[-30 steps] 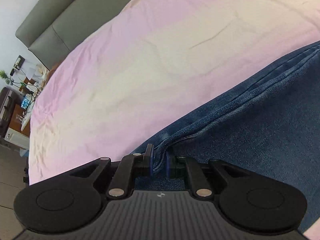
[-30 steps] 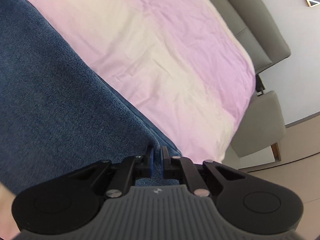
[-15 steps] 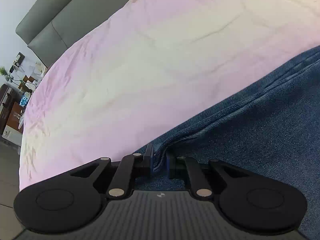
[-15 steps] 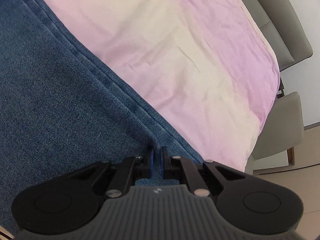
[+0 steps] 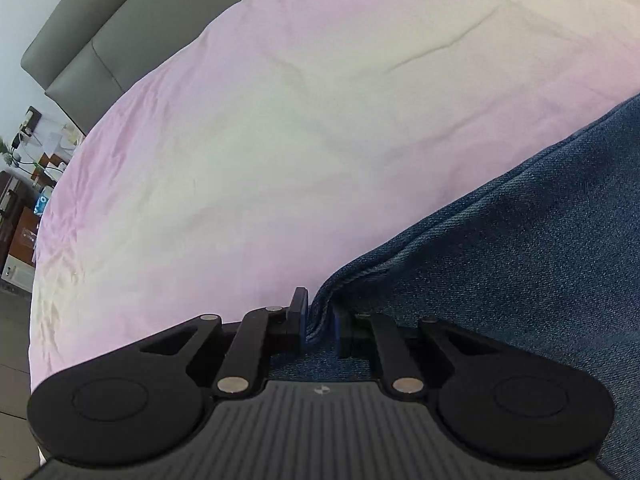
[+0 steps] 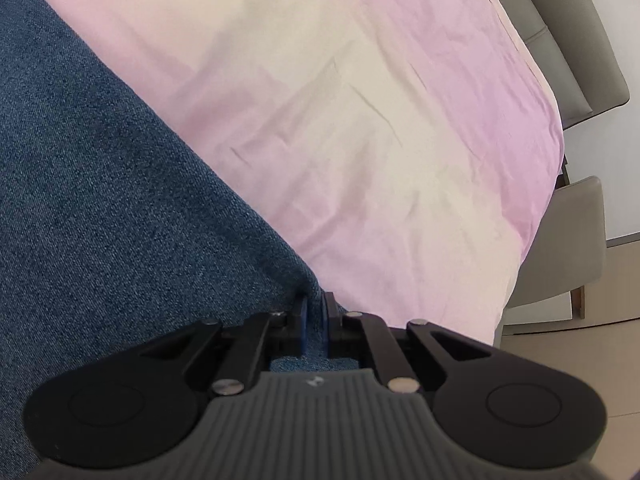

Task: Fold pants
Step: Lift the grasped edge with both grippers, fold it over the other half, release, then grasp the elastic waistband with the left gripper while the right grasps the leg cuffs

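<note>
1. Blue denim pants point(image 5: 520, 272) lie on the bed point(image 5: 320, 120), over its pink and cream sheet, reaching toward the near edge.
2. Left tool point(image 5: 320, 316): jaws clamped on a bunched seam edge of the pants, denim visibly pinched between the pads.
3. Right tool point(image 6: 314, 316): jaws closed on the opposite edge of the pants point(image 6: 100, 200), fabric held between them.
4. Grey headboard point(image 5: 100, 36) bounds the bed's far edge; a grey chair point(image 6: 568, 248) stands beside the bed's corner.
</note>
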Demonstrator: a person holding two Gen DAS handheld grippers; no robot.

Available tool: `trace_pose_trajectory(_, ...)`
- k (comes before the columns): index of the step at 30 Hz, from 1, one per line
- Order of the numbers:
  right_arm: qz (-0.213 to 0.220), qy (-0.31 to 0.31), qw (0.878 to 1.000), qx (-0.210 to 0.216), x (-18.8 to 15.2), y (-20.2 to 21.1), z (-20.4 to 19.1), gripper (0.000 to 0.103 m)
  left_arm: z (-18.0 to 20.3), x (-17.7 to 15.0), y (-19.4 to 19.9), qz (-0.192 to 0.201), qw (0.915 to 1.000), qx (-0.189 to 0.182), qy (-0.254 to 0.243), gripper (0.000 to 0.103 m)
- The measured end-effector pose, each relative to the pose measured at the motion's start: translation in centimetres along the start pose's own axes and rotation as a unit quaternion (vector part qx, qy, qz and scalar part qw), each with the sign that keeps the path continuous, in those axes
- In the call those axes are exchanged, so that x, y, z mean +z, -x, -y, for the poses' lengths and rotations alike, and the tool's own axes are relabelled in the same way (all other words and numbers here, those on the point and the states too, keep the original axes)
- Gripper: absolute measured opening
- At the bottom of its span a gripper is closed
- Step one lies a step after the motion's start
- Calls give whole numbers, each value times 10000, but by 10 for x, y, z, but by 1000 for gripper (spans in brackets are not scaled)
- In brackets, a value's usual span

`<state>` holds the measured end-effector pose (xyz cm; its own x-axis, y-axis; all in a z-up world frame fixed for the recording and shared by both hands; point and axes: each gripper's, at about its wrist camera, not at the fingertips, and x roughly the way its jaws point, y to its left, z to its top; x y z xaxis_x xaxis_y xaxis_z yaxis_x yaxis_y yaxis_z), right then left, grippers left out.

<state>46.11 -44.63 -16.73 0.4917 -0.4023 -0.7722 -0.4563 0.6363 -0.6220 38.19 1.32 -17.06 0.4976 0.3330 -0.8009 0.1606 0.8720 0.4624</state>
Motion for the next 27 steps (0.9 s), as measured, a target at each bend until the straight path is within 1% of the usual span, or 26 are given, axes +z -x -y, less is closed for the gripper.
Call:
trace_pose_trajectory(2, -3, -49, 10000, -40, 0, 3, 2, 3, 1, -2, 6, -1, 10000, -19, -75, 21)
trace_pose_trajectory(3, 18, -96, 9999, -44, -1, 5, 4, 6, -3, -3, 11, 16, 10000, -57, -70, 28)
trace_pose_trajectory(4, 39, -155, 9999, -56, -2, 8, 6, 15, -6, -5, 18, 43, 10000, -63, -19, 39)
trace_pose_trajectory(5, 79, -284, 9995, -69, -5, 13, 10, 24, -13, -6, 25, 93, 9999, -2, 78, 69)
trace_pose_trajectory(6, 127, -421, 9990, -53, -7, 17, 14, 39, -25, -9, 30, 198, 9996, 25, 190, 77)
trace_pose_trajectory(7, 183, -577, 9982, 6, -10, 24, 16, 42, -32, -13, 39, 242, 9993, -20, 299, 76)
trace_pose_trajectory(11, 253, -1238, 9917, 250, -33, 48, 23, 42, -68, -36, 72, 181, 9947, -242, 983, 76)
trace_pose_trajectory(14, 254, -1836, 9813, 523, -54, 67, 21, 42, -98, -60, 86, 21, 9865, -355, 1600, 76)
trace_pose_trajectory(15, 257, -2032, 9769, 615, -62, 71, 21, 42, -113, -68, 86, -48, 9816, -400, 1865, 76)
trace_pose_trajectory(16, 269, -2266, 9710, 717, -70, 79, 17, 42, -120, -79, 91, -99, 9764, -435, 2113, 76)
trace_pose_trajectory(18, 299, -2742, 9572, 879, -89, 90, 18, 42, -134, -97, 102, -159, 9631, -519, 2637, 76)
trace_pose_trajectory(20, 350, -3291, 9375, 1071, -112, 97, 20, 42, -146, -120, 108, -199, 9479, -648, 3112, 76)
trace_pose_trajectory(22, 364, -3793, 9158, 1269, -132, 102, 20, 42, -160, -143, 110, -269, 9324, -869, 3499, 76)
trace_pose_trajectory(23, 361, -3975, 9072, 1332, -141, 102, 20, 42, -163, -155, 108, -332, 9243, -956, 3680, 76)
trace_pose_trajectory(27, 290, -4653, 8720, 1494, -176, 98, 13, 42, -165, -196, 91, -554, 8803, -1347, 4515, 77)
